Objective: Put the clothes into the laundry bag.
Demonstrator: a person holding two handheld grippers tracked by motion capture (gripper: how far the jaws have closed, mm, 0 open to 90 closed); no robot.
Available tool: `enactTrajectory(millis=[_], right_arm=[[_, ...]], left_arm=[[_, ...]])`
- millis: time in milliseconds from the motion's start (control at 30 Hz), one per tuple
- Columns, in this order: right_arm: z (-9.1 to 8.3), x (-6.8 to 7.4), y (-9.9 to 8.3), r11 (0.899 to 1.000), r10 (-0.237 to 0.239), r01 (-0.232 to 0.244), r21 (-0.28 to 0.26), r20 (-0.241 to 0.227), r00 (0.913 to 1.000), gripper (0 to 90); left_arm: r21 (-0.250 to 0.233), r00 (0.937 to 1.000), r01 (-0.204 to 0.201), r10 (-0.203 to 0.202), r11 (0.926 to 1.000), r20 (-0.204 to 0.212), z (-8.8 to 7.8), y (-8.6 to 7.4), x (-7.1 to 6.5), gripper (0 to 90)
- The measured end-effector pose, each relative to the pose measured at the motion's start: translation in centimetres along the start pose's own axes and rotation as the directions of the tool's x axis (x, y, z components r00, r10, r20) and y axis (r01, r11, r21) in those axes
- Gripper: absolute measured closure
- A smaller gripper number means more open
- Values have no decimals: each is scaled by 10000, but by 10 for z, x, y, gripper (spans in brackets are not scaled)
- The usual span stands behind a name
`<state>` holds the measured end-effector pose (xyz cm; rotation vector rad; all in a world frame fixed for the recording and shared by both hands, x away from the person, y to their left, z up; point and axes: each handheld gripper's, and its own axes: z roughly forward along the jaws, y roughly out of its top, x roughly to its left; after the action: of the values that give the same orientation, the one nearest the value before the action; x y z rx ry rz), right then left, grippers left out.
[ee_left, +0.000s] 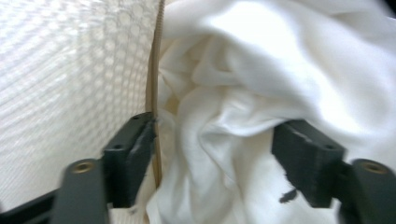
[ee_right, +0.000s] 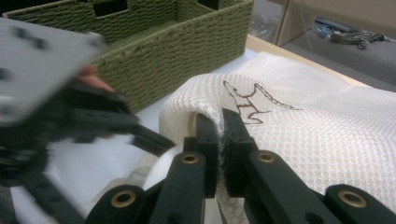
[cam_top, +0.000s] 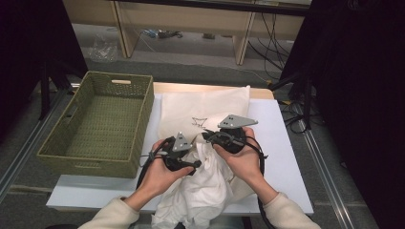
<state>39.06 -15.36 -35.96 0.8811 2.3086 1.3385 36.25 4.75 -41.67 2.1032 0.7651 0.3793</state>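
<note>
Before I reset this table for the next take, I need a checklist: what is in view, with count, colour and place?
mesh laundry bag: one, cream white with a small dark drawing, flat on the table's middle, its edge pinched by the right hand-held gripper.
white garment: one, white, crumpled at the bag's mouth near the table's front edge.
woven basket: one, olive green, nothing in it, on the table's left.
table: one, white top.
left hand-held gripper: one, black, jaws apart over the garment.
right hand-held gripper: one, black, shut on the bag's mesh edge.
</note>
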Motion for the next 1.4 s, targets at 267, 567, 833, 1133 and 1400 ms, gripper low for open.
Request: enactTrajectory(millis=[267, 567, 833, 1133, 1400], right_arm=[[-1, -1, 1, 9999, -61, 62, -89, 115, 9999, 879], [-2, -1, 1, 9999, -112, 112, -5, 111, 9999, 879], [-1, 1, 1, 9999, 69, -69, 86, 54, 10000, 879], [1, 2, 1, 10000, -82, 82, 35, 17, 10000, 879], [2, 3, 0, 9998, -70, 70, 163, -23, 10000, 879]], left_arm=[[753, 9970, -128, 69, 9971, 769, -6, -20, -18, 231], [2385, 9955, -569, 370, 9695, 870, 31, -38, -24, 207], [2552, 9959, -667, 487, 9646, 760, 47, -44, -25, 304], [2118, 9917, -1096, 925, 9711, 890, 44, -41, -30, 795], [-381, 9962, 504, -476, 9980, 729, 17, -5, -17, 850]])
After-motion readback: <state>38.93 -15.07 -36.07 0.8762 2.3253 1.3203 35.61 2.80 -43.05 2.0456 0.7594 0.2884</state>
